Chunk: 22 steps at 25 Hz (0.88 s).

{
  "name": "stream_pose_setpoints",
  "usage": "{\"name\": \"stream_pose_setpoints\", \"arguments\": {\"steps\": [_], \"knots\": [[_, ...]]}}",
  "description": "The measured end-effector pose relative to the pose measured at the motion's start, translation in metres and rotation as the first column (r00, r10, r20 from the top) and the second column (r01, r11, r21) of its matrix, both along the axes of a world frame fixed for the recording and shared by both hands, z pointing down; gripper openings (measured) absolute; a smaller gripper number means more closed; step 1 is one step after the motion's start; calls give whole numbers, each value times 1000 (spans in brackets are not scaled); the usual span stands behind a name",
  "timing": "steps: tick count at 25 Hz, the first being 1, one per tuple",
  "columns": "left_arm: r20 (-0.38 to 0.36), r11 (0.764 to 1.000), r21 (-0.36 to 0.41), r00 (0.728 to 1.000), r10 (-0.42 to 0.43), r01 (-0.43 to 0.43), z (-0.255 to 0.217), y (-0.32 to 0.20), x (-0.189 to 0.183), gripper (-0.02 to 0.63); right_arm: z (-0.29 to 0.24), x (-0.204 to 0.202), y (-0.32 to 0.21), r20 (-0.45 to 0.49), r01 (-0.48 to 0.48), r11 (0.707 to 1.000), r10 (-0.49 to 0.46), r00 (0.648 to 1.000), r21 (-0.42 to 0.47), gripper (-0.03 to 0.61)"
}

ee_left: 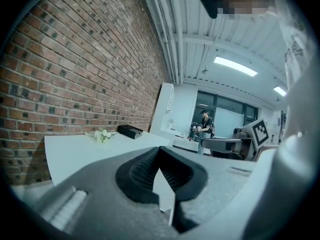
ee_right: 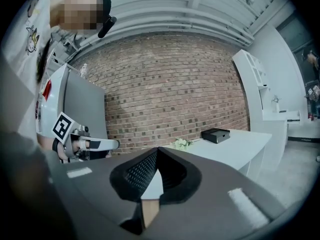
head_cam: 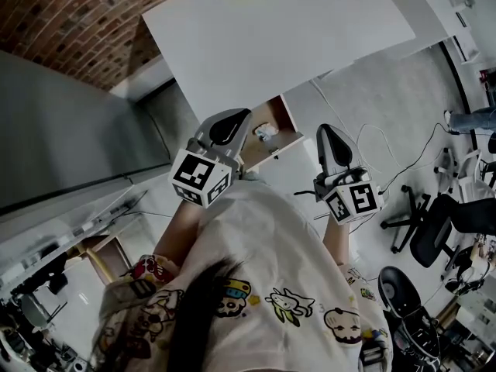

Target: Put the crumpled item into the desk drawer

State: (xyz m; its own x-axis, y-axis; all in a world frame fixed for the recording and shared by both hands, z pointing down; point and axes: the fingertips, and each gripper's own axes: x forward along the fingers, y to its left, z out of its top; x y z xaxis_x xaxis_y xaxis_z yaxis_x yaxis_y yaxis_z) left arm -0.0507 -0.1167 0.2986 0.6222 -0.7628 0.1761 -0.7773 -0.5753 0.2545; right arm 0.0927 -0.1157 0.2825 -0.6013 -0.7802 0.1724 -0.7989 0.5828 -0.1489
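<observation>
Grey right hand-held gripper (head_cam: 328, 130) level, closed

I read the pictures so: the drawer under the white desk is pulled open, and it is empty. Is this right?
Not quite. The drawer under the white desk is indeed pulled open, but it is not empty: a small pale crumpled item lies inside it. The head view shows this.

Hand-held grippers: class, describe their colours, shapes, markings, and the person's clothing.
Both the left hand-held gripper and the right hand-held gripper have grey moulded bodies, black ribbed pads, white cubes with black square markers. The person wears a white cartoon-print T-shirt.
</observation>
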Motion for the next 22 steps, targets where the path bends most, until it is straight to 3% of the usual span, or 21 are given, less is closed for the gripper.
{"name": "stream_pose_setpoints", "arguments": {"steps": [22], "knots": [[-10,999,-31,999,38,-39,12,-2,-8,-2,9,-11,5,2,-42,997,43,999,-59,9]]}}
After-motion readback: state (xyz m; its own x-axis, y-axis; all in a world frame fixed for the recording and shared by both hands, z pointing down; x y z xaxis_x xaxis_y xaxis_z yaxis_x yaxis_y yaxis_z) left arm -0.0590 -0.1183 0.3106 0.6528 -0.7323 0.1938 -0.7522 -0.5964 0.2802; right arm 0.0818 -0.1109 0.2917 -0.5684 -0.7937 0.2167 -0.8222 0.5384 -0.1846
